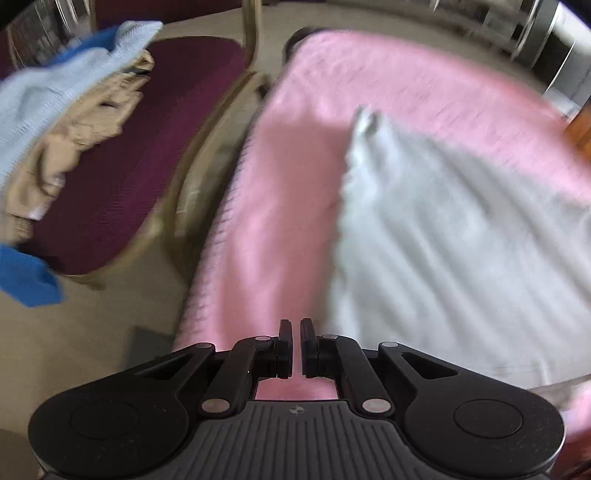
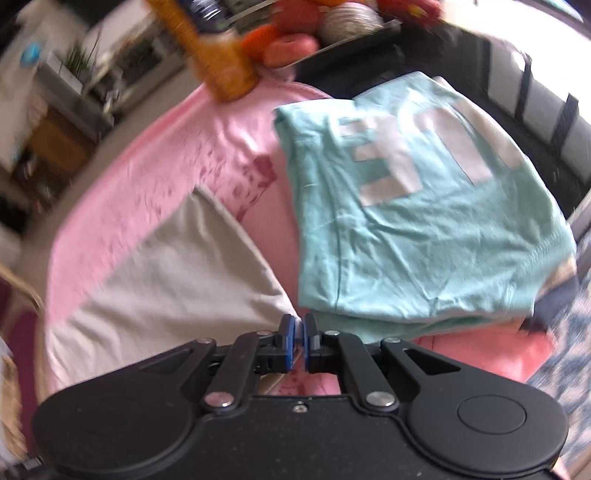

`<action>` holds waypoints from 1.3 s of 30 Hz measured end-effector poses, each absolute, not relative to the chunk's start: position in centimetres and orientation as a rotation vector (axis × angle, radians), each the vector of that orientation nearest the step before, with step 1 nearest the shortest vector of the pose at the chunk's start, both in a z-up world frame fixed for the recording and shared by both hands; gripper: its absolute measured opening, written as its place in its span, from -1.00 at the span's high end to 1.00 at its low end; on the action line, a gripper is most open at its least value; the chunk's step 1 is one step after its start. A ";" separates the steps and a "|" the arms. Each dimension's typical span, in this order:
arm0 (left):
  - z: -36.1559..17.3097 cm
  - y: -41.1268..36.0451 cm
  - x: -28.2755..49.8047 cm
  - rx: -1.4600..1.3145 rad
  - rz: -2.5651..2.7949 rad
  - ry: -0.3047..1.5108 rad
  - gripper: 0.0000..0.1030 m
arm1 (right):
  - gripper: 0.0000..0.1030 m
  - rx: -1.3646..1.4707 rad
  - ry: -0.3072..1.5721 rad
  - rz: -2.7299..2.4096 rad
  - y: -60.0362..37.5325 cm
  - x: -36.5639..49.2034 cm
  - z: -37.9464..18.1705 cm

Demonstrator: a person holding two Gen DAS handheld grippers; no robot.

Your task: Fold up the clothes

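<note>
A pale grey garment [image 1: 454,240] lies spread on a pink cloth-covered table [image 1: 280,192]; the same grey garment [image 2: 177,273] shows at lower left in the right wrist view. A folded teal T-shirt [image 2: 413,206] with white blocks sits on a stack to its right. My left gripper [image 1: 295,326] hovers over the pink cloth beside the grey garment's left edge, shut with nothing between its fingers. My right gripper [image 2: 298,323] is shut and holds nothing, just in front of the teal shirt's near edge. Both views are motion-blurred.
A chair with a maroon seat [image 1: 147,155] stands left of the table, carrying a beige garment [image 1: 74,147], a light blue one [image 1: 48,85] and blue cloth [image 1: 29,277]. An orange bottle [image 2: 218,59] and yarn balls [image 2: 295,33] stand at the table's far end.
</note>
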State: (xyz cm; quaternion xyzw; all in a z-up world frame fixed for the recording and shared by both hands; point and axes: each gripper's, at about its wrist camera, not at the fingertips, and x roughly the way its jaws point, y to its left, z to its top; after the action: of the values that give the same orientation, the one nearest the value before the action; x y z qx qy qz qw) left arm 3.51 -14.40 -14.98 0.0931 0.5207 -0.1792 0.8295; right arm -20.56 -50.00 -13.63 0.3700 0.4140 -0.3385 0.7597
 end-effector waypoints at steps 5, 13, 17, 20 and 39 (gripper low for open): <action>-14.0 -14.6 2.4 0.228 -0.389 1.016 0.70 | 0.57 0.761 0.883 -0.748 -49.2 -21.0 -12.8; -15.8 -18.4 0.7 0.325 -0.466 0.993 0.55 | 0.64 0.854 0.850 -0.588 -47.9 -18.2 -14.7; -18.4 -19.2 0.1 0.425 -0.440 1.061 0.45 | 0.63 0.822 0.896 -0.567 -47.0 -17.3 -14.8; -17.5 -18.5 0.5 0.419 -0.429 1.068 0.46 | 0.65 0.797 0.930 -0.551 -46.4 -16.7 -14.9; -14.6 -22.8 11.2 0.224 -0.447 0.878 0.62 | 0.56 0.788 0.596 -0.551 -55.1 -8.9 -12.5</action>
State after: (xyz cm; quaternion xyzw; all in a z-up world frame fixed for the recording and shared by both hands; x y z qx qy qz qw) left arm 11.20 -22.80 -14.56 0.1073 0.4207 -0.2139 0.8751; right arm -8.88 -55.09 -12.52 0.3734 0.2826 -0.2610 0.8442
